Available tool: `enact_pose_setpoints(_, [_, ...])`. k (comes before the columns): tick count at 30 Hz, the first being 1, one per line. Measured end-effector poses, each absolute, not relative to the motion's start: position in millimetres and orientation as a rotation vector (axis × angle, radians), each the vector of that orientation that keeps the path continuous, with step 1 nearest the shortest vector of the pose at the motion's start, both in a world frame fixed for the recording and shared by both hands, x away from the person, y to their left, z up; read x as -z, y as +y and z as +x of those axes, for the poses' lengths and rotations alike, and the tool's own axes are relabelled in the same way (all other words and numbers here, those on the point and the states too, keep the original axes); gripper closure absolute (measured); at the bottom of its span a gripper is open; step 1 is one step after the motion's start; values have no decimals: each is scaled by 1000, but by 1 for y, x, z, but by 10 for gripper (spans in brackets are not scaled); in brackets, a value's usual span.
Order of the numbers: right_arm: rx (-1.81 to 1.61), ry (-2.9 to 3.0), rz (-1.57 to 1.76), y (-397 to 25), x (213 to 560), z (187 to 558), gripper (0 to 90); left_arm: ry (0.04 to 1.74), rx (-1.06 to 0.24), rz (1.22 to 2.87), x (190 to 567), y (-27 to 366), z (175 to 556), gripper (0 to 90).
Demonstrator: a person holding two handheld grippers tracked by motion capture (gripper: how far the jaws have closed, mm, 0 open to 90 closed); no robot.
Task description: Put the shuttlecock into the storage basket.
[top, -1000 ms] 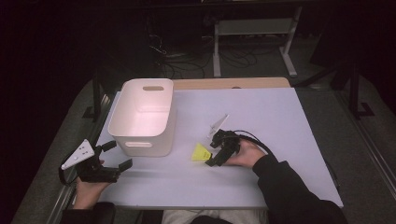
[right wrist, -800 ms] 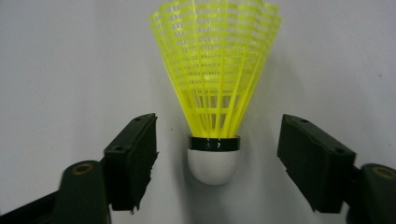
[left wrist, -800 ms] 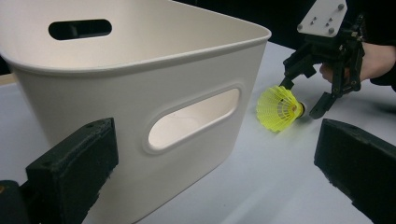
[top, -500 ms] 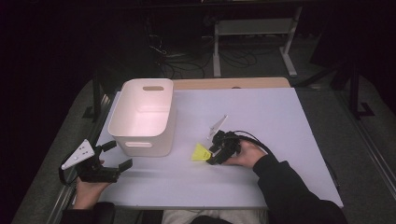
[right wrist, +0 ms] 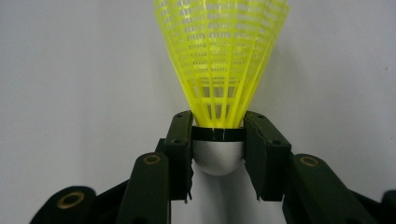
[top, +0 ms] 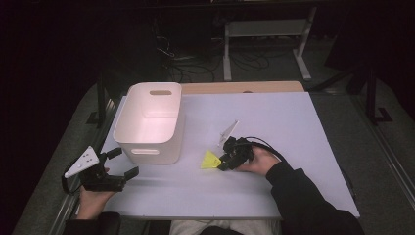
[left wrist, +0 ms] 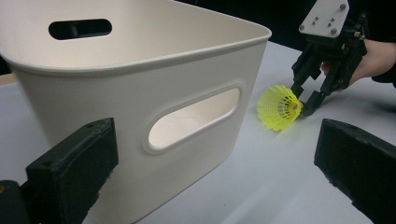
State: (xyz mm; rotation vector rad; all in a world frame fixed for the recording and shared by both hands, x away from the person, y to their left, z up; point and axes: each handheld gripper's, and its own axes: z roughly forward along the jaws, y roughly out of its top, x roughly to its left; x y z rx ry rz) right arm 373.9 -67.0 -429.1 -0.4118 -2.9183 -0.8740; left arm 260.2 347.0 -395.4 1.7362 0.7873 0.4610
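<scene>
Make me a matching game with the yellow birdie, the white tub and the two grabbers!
Things:
1. shuttlecock
2. white bin
3. left gripper
4. right gripper

States:
A. jaws wide apart, holding nothing
B. stands empty on the table
C. yellow, lying on the table with its skirt toward the bin
D. jaws closed on a rounded white cork

Pairs: 1-C, 2-B, 3-A, 4-D

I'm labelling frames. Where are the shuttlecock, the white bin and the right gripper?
shuttlecock (right wrist: 222, 56): right gripper view, yellow mesh skirt.
white bin (left wrist: 196, 119): left gripper view, side wall at the handle slot.
right gripper (right wrist: 218, 147): right gripper view, between fingers.
</scene>
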Motion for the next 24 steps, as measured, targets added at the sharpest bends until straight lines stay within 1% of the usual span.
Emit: enact_pose_setpoints(24, [915, -2931, -442, -81, 404, 375, 629, 790, -460, 1738, 396, 346, 261, 0])
